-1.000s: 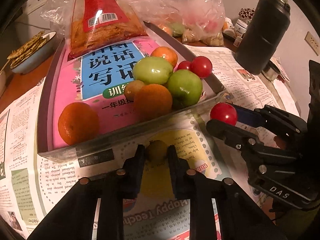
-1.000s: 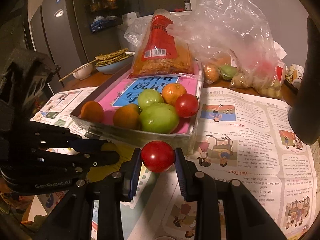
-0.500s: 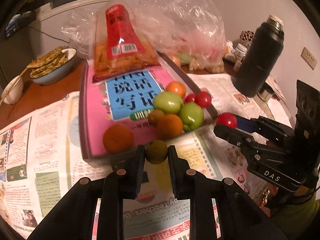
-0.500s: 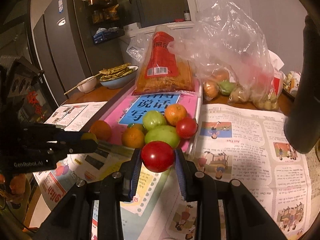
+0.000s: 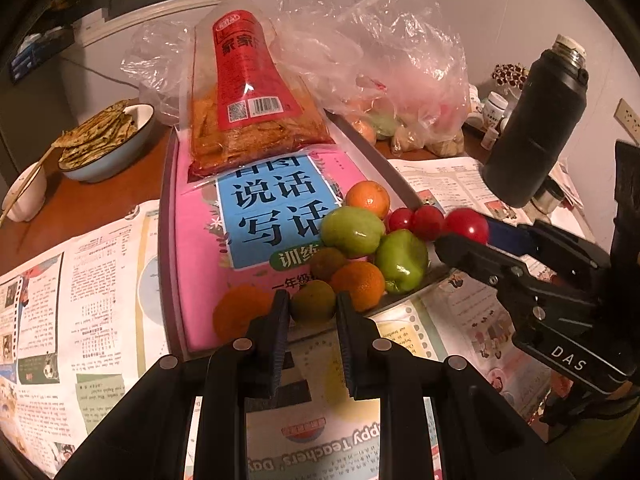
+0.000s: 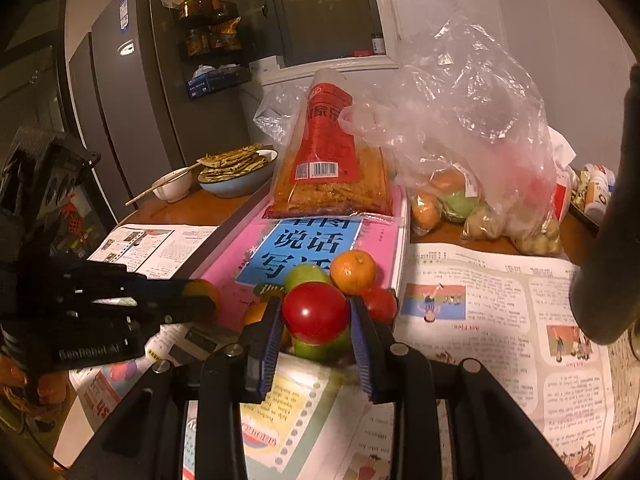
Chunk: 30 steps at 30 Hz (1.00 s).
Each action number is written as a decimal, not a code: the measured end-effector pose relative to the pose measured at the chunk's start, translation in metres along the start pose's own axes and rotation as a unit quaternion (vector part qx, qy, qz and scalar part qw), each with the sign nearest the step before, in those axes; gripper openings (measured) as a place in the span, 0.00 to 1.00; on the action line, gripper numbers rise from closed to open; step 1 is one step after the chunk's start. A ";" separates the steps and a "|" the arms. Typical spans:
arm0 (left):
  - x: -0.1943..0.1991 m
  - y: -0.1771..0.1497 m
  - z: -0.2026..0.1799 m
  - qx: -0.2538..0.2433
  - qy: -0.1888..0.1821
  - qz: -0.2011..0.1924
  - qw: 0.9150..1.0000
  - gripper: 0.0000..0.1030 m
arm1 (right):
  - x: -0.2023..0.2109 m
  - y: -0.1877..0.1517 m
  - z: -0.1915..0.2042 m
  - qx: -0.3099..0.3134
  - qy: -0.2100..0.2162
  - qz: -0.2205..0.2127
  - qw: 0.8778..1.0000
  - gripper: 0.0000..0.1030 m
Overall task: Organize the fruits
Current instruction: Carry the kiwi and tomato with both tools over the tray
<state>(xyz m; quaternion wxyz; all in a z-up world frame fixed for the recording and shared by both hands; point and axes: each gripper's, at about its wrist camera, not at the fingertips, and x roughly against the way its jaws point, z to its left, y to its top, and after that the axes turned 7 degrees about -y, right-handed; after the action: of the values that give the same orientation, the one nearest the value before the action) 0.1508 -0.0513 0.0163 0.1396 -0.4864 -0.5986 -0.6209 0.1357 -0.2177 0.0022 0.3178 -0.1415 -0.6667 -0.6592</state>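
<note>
My left gripper (image 5: 312, 306) is shut on a small dull green-brown fruit (image 5: 313, 304), held above the near edge of the tray (image 5: 168, 208). My right gripper (image 6: 315, 314) is shut on a red tomato (image 6: 315, 313); it also shows in the left wrist view (image 5: 467, 225), at the tray's right edge. On the pink book (image 5: 200, 240) in the tray lie oranges (image 5: 358, 285), two green fruits (image 5: 352, 231), small red tomatoes (image 5: 428, 221) and a brownish fruit (image 5: 327, 262), bunched at the near right.
A red snack bag (image 5: 248, 120) lies on the tray's far end. A clear plastic bag of fruit (image 5: 400, 92) sits behind. A black thermos (image 5: 536, 128) stands at the right. A blue bowl of flatbread (image 5: 104, 140) and a white cup (image 5: 24, 196) sit left. Newspaper (image 5: 80, 300) covers the table.
Both grippers have risen and moved forward over the tray's near edge with their fruits still held. The tray's fruit pile now sits closer under the fingertips.
</note>
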 end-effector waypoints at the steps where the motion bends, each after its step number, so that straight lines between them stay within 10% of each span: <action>1: -0.002 0.000 -0.001 -0.001 -0.001 0.002 1.000 0.23 | -0.002 0.001 0.000 0.001 -0.001 0.001 1.000 0.33; 30: -0.023 0.001 0.004 -0.001 -0.004 0.022 1.000 0.23 | -0.048 0.011 0.011 0.024 -0.034 0.026 0.999 0.33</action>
<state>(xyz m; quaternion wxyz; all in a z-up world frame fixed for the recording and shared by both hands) 0.1644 -0.0576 -0.0017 0.1500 -0.5020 -0.5877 -0.6166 0.1763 -0.1945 -0.0178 0.3150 -0.1737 -0.6888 -0.6294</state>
